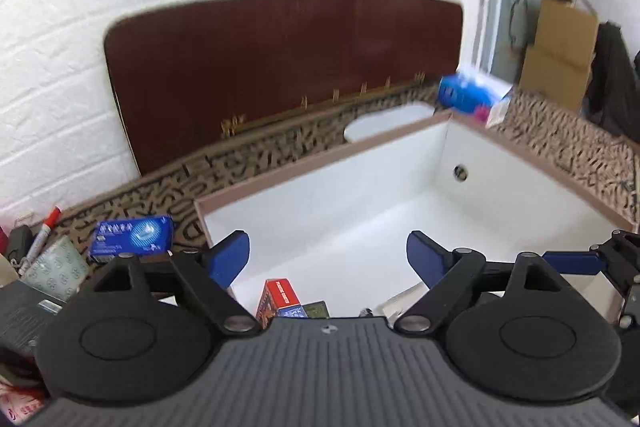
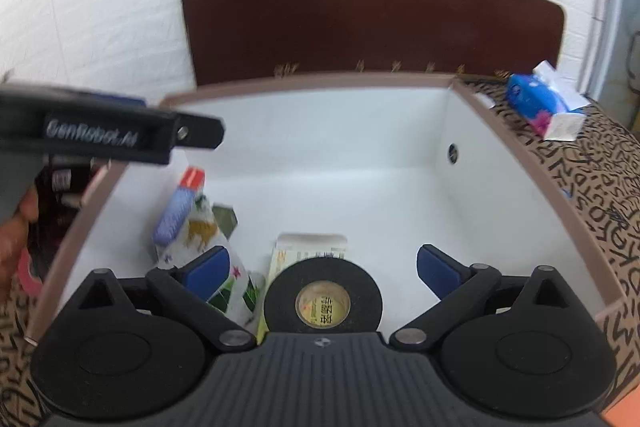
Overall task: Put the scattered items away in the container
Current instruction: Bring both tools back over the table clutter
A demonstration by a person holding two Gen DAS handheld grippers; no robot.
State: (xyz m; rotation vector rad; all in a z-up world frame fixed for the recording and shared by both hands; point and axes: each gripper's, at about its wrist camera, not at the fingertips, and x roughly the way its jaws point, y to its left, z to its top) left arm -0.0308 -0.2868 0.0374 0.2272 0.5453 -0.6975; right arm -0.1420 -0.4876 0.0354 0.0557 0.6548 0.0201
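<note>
The container is a white box with a brown rim on a patterned cloth. My left gripper is open and empty above its near left corner, over a small red box. My right gripper is open above the box's near side. A black tape roll lies on the box floor between its fingers, untouched. Beside it lie a white and yellow carton, a patterned packet and a blue tube with a red cap. The left gripper shows at the left of the right wrist view.
A blue box, a red-capped marker and a pale packet lie left of the container. A blue tissue pack sits at its far right corner. A dark wooden board leans on the white wall.
</note>
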